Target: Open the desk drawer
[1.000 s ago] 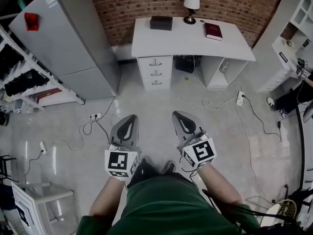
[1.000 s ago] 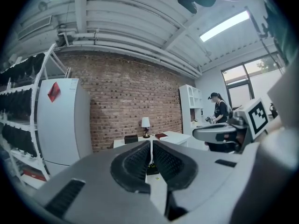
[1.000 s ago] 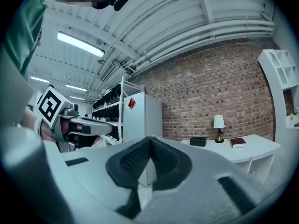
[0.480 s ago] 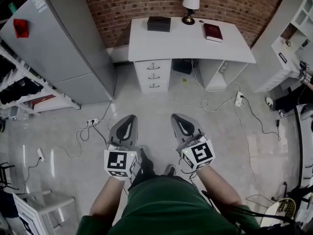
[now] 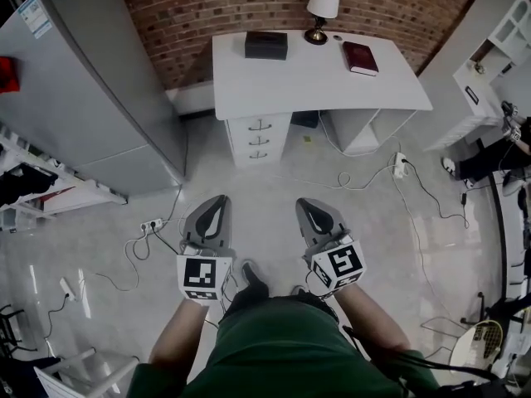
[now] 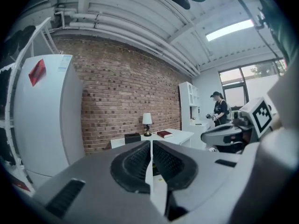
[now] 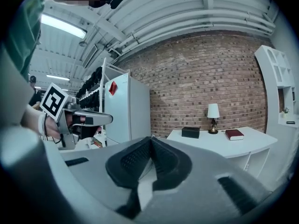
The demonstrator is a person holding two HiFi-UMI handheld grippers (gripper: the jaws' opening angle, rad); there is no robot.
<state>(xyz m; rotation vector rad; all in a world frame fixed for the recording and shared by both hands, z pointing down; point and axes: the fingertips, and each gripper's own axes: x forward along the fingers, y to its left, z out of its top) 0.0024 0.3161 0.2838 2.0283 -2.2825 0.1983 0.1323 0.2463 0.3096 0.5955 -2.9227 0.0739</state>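
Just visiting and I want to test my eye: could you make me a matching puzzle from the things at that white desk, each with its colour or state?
Things:
1 lamp
2 box
3 book
4 desk drawers

Descriptions:
A dark red
B all shut
C white shade
D black

Pairs: 1-C, 2-D, 3-A, 4-B
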